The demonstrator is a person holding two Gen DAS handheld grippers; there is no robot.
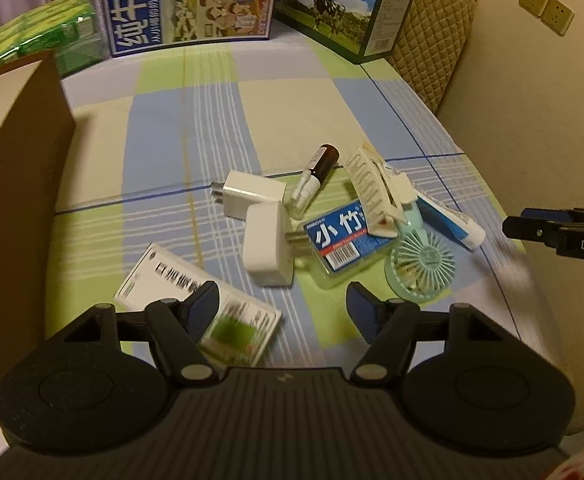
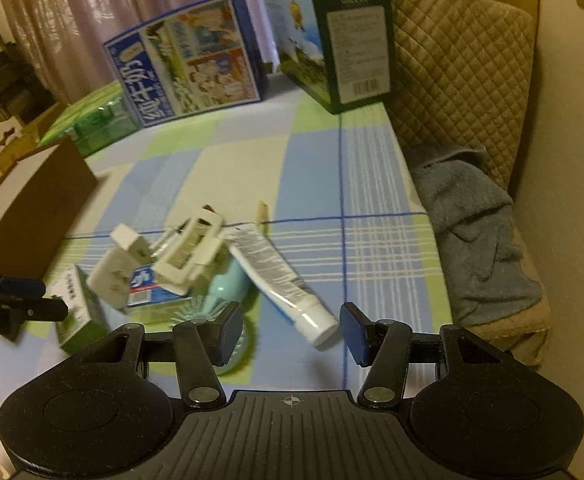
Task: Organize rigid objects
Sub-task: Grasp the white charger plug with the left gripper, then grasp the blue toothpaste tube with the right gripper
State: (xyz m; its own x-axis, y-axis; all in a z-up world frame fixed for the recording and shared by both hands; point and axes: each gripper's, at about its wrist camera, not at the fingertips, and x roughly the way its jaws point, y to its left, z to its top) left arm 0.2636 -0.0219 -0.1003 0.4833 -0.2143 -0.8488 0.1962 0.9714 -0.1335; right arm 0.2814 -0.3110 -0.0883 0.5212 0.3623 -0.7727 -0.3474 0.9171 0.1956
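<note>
Grippers both gape empty: left gripper point(image 1: 282, 312) above the white carton point(image 1: 196, 300), right gripper point(image 2: 290, 332) near the tube point(image 2: 280, 280).

Mint-green fan point(image 1: 420, 268), blue-green plaid cloth point(image 1: 196, 128)

A heap of small things lies at the centre of the left wrist view on the checked cloth point(image 1: 180, 128). A charger point(image 1: 248, 192) lies at its left with a second charger point(image 1: 266, 248) below it. The vial point(image 1: 316, 176) lies just right of the upper charger. The flat pack point(image 1: 344, 248) sits right of the lower charger, and the hair clip point(image 1: 372, 188) rests on it. The fan point(image 1: 422, 268) lies lower right, the tube point(image 1: 452, 224) beyond it. The box point(image 1: 164, 284) lies lower left, apart. Two cartons point(image 1: 188, 0) stand along the top edge.
</note>
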